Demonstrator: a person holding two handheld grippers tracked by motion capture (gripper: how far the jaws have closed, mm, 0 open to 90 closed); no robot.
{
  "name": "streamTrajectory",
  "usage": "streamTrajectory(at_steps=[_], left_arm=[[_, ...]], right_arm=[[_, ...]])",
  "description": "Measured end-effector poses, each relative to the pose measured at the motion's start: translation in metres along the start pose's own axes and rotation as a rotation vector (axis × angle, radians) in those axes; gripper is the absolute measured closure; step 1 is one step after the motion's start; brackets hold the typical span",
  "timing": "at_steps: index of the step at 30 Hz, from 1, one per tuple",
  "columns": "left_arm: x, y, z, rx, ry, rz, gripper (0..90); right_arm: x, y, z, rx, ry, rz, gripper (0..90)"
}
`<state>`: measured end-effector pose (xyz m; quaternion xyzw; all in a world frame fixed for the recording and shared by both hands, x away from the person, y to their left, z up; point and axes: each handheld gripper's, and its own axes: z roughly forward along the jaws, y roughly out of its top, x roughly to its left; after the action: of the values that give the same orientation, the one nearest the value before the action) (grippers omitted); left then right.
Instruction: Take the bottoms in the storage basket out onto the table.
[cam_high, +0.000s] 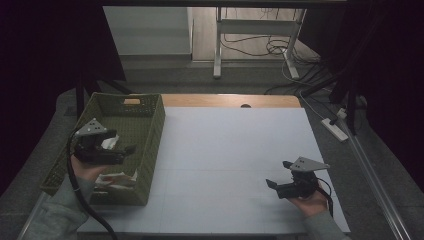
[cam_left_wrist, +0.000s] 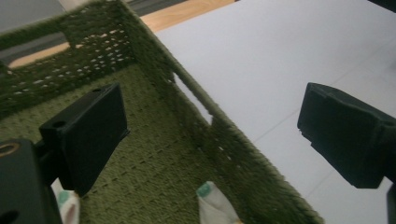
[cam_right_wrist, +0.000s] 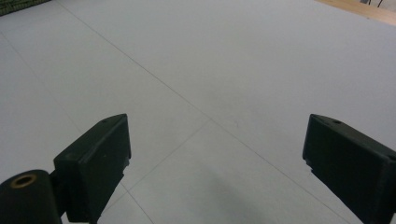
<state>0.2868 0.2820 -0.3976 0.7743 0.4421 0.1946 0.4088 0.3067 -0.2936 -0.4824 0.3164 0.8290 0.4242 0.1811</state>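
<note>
High view: one green basket (cam_high: 150, 125) at table (cam_high: 235, 150) left, white cloth pieces (cam_high: 112, 179) inside (two corners in left gripper view). Your left gripper (cam_high: 131, 149) hangs over the basket, jaws spread, empty. Your right gripper (cam_high: 279, 174) sits over bare table, jaws apart, empty.

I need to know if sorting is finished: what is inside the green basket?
Inside the green basket lies white cloth with coloured marks. The left tool, open above it, covers part of the floor.
</note>
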Motion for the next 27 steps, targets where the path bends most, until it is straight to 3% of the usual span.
streamTrajectory(at_steps=[8,27], left_arm=[[0.014,0.003,-0.005,0.026,0.040,-0.005,8.0],[0.044,-0.009,-0.012,0.086,0.115,-0.051,7.8]], right_arm=[[0.000,0.000,0.001,0.008,0.001,-0.002,7.9],[0.000,-0.001,0.004,0.024,0.005,0.002,7.9]])
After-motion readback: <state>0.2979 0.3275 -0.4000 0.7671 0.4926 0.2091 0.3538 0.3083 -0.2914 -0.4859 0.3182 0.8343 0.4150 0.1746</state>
